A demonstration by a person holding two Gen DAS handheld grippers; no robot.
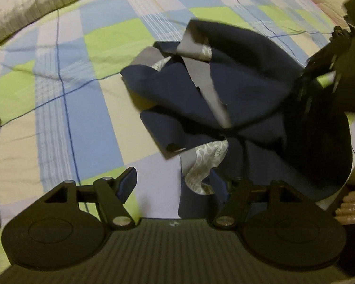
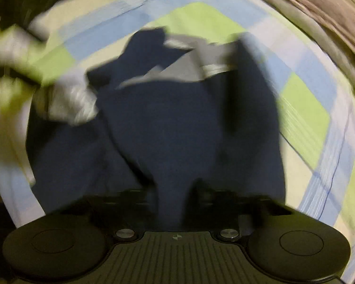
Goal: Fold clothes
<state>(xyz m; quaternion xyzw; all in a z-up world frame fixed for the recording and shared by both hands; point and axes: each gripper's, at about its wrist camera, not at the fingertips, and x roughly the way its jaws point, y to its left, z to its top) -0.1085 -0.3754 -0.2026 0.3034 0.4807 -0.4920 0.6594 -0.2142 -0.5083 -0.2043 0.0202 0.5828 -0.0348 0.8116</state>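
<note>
Navy garment (image 1: 224,94) crumpled just beyond the parted left gripper (image 1: 175,184)

A bed spread with a checked quilt of lime-green, sky-blue, cream and pale lilac squares (image 1: 66,123) fills both views — thin blue stitched lines cross it. Crumpled on it lies a navy garment with grey panels and silvery patterned trim (image 1: 177,90), heaped and unfolded. Along the far edge, a pale beige rumpled padded cover (image 1: 35,2) rests on the quilt.
</note>
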